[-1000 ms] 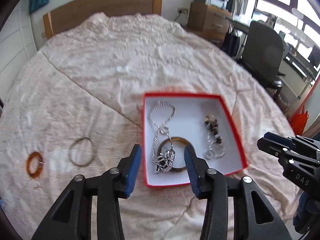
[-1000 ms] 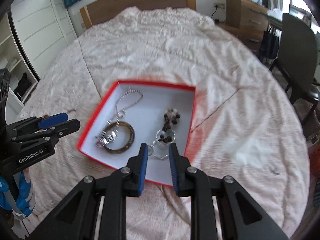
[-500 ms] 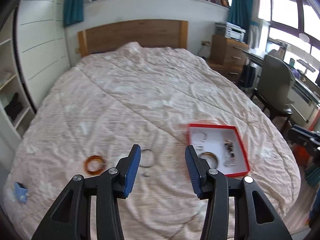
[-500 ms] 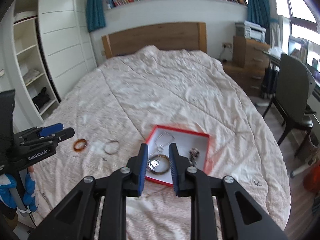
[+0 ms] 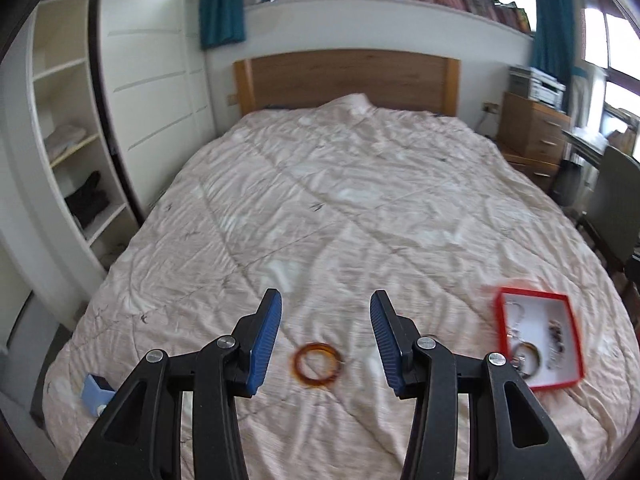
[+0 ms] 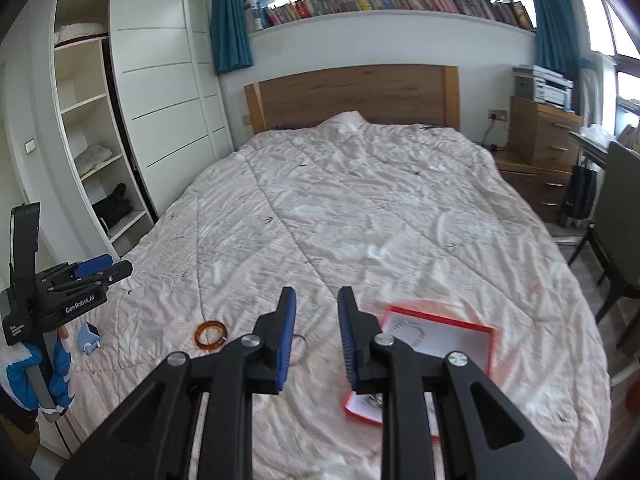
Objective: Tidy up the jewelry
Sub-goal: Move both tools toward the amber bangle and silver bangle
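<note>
L gripper (image 5: 325, 334): fingers apart, nothing between; amber bangle (image 5: 318, 366) lies on the quilt (image 5: 360, 208) below the gap, untouched. R gripper (image 6: 317, 332): narrow gap, empty. Red box (image 5: 538, 342) w/ chains and a bangle sits near the bed's R edge. Thin ring (image 6: 299, 350) partly hidden behind R fingers. Step, judged: between picks; next = lower L onto bangle, close, carry to box. Quilt around is open; blue item (image 5: 95, 394) near L edge.
</note>
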